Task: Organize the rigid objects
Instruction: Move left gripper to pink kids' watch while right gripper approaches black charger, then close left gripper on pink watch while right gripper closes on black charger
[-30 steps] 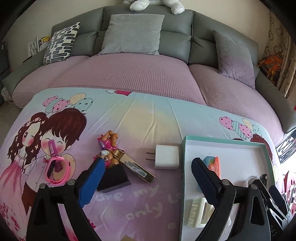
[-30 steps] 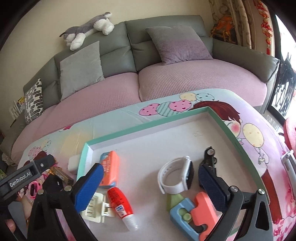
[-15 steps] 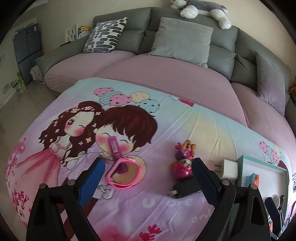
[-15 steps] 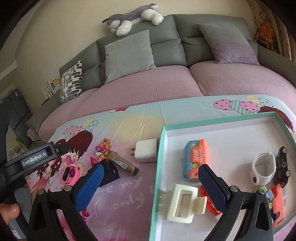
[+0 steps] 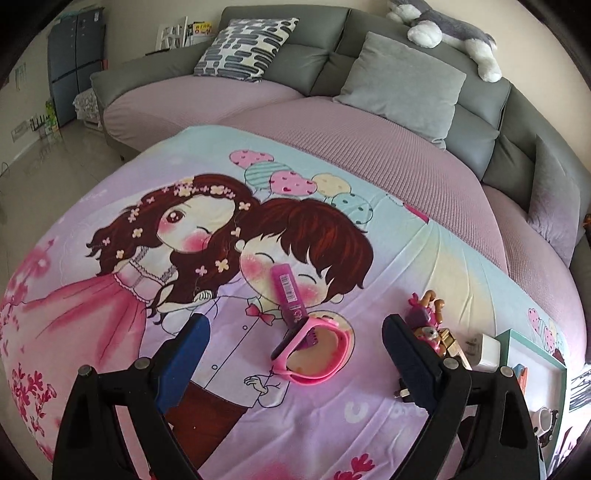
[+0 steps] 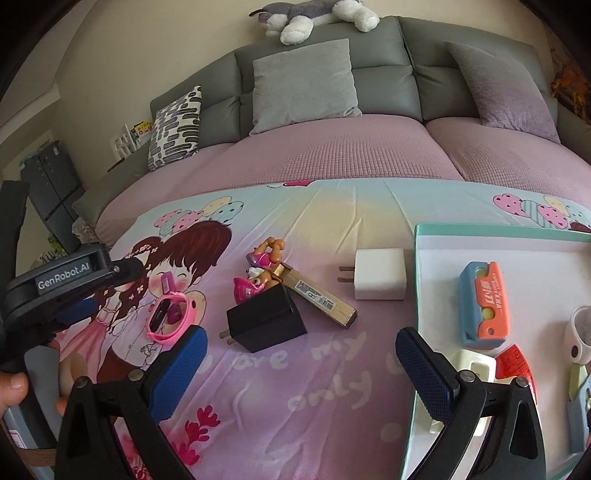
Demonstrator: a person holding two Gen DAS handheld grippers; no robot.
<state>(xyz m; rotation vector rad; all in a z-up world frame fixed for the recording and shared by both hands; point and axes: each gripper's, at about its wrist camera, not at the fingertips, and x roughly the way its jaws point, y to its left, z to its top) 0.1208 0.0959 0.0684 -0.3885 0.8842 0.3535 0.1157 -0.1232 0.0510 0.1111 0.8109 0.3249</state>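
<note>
My left gripper (image 5: 295, 347) is open and empty, with a pink watch (image 5: 314, 354) and a magenta tube (image 5: 288, 295) between and just beyond its fingers. The watch also shows in the right wrist view (image 6: 168, 321). My right gripper (image 6: 299, 362) is open and empty above the cartoon cloth, just short of a black charger (image 6: 266, 321). Beyond the charger lie a gold box (image 6: 317, 299), toy figures (image 6: 262, 269) and a white charger (image 6: 376, 278). A teal-rimmed tray (image 6: 419, 288) at the right holds a blue-orange case (image 6: 484, 310) and other items.
A grey sofa with purple covers (image 6: 332, 162) and cushions curves behind the table. A plush dog (image 6: 314, 18) lies on its back. The left gripper's body (image 6: 70, 280) shows at the left of the right wrist view. Floor and a cabinet (image 5: 74, 74) are at far left.
My left gripper has swung left from the tray area and now frames the pink watch. My right gripper has also swung left, off the tray and over the cloth near the black charger.
</note>
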